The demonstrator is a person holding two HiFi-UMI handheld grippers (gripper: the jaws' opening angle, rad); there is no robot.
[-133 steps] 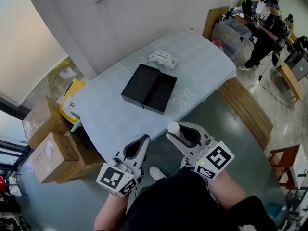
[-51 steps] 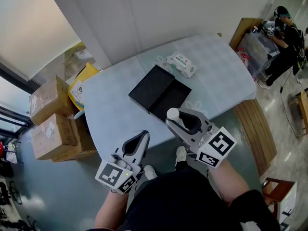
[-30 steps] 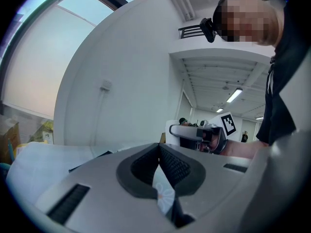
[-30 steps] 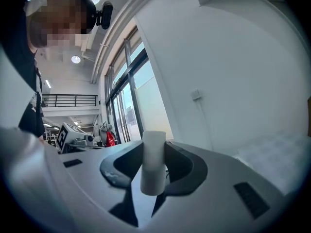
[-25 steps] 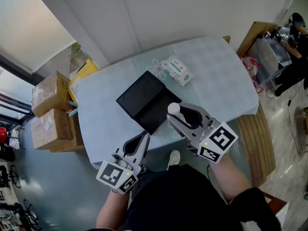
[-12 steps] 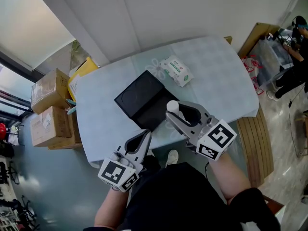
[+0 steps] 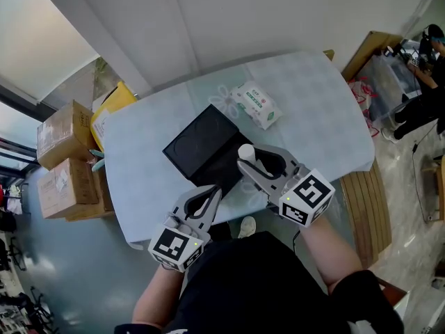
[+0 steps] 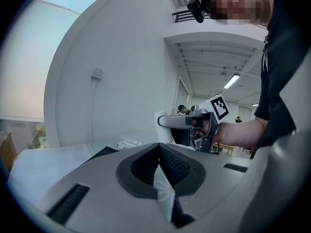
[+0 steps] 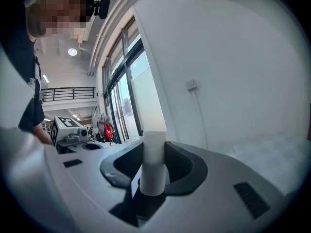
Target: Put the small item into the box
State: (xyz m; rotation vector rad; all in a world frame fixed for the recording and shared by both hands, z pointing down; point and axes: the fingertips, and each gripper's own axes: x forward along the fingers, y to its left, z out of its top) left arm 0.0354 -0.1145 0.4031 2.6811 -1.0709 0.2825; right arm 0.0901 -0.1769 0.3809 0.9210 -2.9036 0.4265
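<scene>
A black box (image 7: 198, 145) lies open in two halves on the pale blue table (image 7: 313, 110). My right gripper (image 7: 245, 161) is shut on the small item, a white cylinder (image 7: 246, 152), which stands upright between its jaws over the box's near right half. The right gripper view shows the cylinder (image 9: 154, 159) clamped between the dark pads. My left gripper (image 7: 214, 191) hovers at the table's near edge, just short of the box, its jaws shut with nothing in them (image 8: 158, 147). The left gripper view shows the box's edge (image 8: 99, 153) low at the left.
A white and green tissue pack (image 7: 256, 105) lies behind the box. Cardboard boxes (image 7: 59, 134) and a yellow box (image 7: 115, 103) stand on the floor left of the table. A wooden bench (image 7: 358, 200) runs along the right side. A person (image 7: 424, 82) stands at the far right.
Both grippers have moved forward and down toward the table. The right one now carries the white cylinder above the box; the left one has reached the table's near edge.
</scene>
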